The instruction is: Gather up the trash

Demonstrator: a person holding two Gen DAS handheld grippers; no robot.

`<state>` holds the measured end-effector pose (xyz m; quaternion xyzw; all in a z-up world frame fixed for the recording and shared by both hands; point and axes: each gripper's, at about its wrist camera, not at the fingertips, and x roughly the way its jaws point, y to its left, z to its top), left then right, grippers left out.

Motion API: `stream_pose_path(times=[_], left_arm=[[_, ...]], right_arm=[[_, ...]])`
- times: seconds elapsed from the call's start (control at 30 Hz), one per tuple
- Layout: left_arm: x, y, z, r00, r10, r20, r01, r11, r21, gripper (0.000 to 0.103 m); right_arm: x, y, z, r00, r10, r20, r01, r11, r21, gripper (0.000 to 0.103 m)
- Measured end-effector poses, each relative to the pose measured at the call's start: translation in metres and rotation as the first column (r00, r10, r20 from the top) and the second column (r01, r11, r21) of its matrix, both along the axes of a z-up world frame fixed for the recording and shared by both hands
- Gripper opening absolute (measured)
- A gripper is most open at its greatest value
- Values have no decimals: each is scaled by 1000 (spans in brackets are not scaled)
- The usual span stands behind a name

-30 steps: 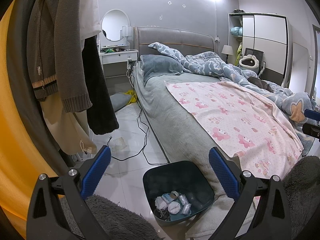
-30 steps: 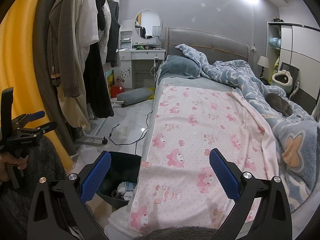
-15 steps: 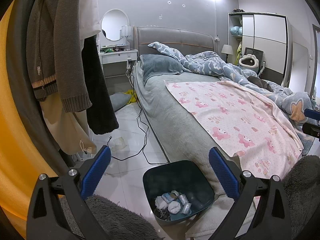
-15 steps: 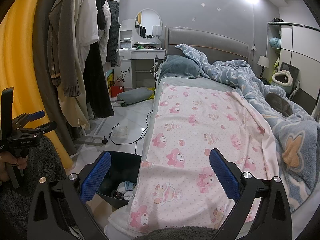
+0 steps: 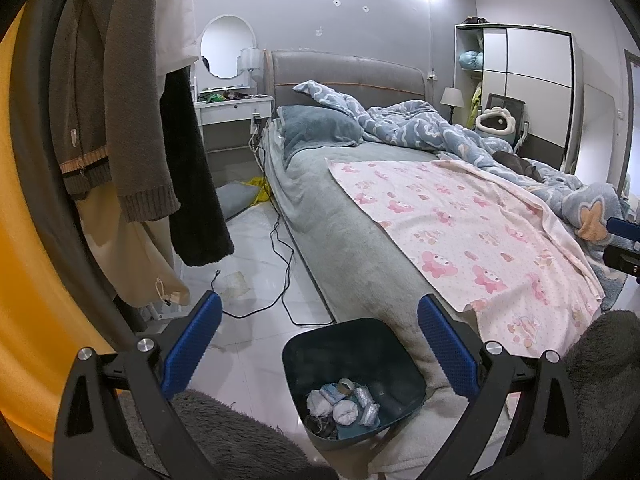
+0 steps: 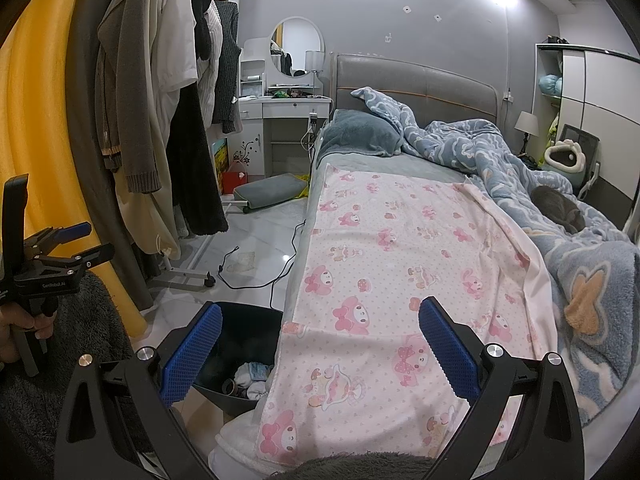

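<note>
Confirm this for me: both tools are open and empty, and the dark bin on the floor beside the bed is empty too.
Not quite. The bin holds trash: crumpled white tissues and wrappers lie at its bottom, as the left wrist view shows. The rest stands: the left tool and right tool are both open and empty, and the bin sits on the floor beside the bed.

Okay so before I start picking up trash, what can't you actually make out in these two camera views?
- Trash bin contents: left wrist view shows wads, too small to identify; in the right wrist view the pink sheet and a finger cover much of the bin.
- Pale scrap on the floor: too small to tell paper from stain.
- Right gripper: left wrist view cuts it off at the right edge.
- Dressing table clutter: too distant to identify.
</note>
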<state>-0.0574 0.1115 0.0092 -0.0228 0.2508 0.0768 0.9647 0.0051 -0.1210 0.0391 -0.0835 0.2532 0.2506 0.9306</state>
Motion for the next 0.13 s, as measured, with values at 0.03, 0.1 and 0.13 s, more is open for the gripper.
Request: stream_pose_path(times=[0.03,0.1,0.13], left_arm=[[0,1,-1,1000,0,-1,0,1000,-1,100],[-1,0,-2,1000,1,-1,-1,1000,-1,100],[-1,1,-2,1000,0,-1,0,1000,1,100]], right_arm=[[0,0,0,1000,0,0,0,1000,0,100],[0,0,0,1000,0,0,0,1000,0,100],[0,0,0,1000,0,0,0,1000,0,100]])
